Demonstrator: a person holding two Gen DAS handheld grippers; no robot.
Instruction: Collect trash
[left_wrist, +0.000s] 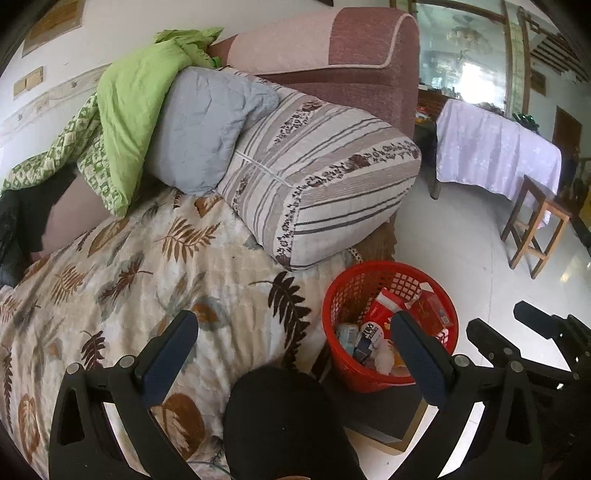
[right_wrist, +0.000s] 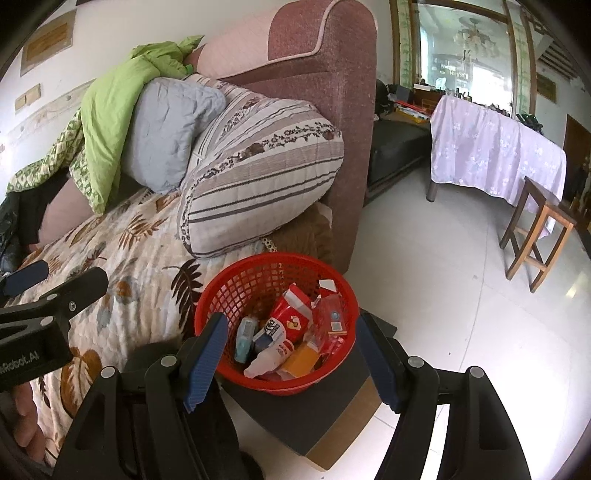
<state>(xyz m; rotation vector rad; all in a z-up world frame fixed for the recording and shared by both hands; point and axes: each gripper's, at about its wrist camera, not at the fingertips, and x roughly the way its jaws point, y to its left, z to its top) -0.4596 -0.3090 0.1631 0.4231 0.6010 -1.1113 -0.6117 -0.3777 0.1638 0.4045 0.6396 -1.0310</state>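
Both pairs of fingers stand spread wide and empty: the left gripper (left_wrist: 293, 336) hangs over the edge of the leaf-print bedspread (left_wrist: 122, 266), while the right gripper (right_wrist: 288, 352) frames the red mesh basket (right_wrist: 236, 284) from above. The basket sits on a dark board on the floor, just beside the sofa, and already holds the trash: a red carton (right_wrist: 290, 315), a white bottle (right_wrist: 267, 360), an orange box (right_wrist: 301, 360) and small packets. No loose litter shows on the bedspread or tiles. The likely risk is a finger catching the light basket's rim and tipping it, spilling the contents.
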